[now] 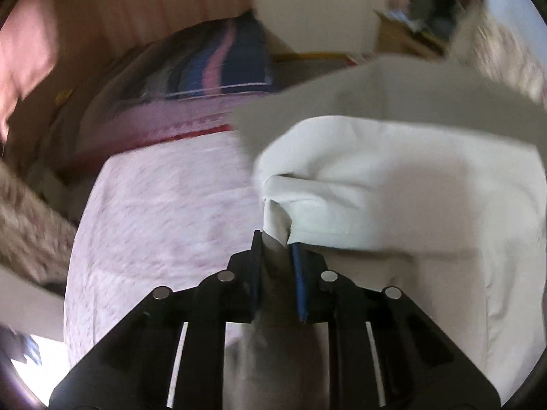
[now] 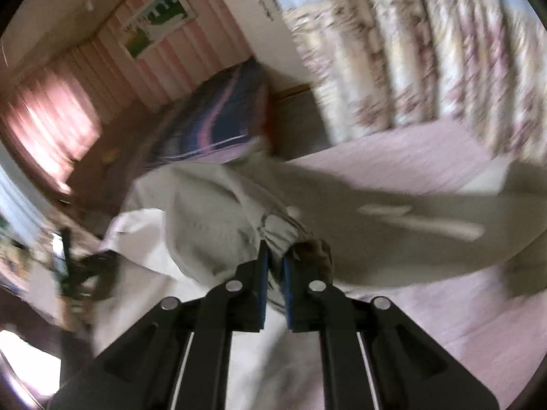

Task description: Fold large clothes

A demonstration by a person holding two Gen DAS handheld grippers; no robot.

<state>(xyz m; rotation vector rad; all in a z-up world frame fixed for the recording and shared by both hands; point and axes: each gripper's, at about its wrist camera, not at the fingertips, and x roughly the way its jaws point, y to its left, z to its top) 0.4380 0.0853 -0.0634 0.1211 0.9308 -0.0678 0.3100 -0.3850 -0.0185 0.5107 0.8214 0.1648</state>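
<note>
A large white garment (image 1: 393, 184) is held up over a bed with a pale pink cover (image 1: 164, 212). My left gripper (image 1: 276, 244) is shut on a bunched edge of the garment, which hangs down between its blue pads. In the right wrist view the same white garment (image 2: 205, 212) drapes across the pink bed (image 2: 478, 324). My right gripper (image 2: 275, 256) is shut on a gathered, elastic-looking hem of it. The other gripper (image 2: 73, 270) shows blurred at the far left of that view. Both views are motion-blurred.
A blue and pink striped blanket (image 1: 218, 61) lies at the head of the bed. Pink curtains (image 2: 51, 130) hang at the left, flowered curtains (image 2: 427, 61) at the right. A framed picture (image 2: 157, 17) hangs on the striped wall. A white door (image 1: 307, 7) stands behind.
</note>
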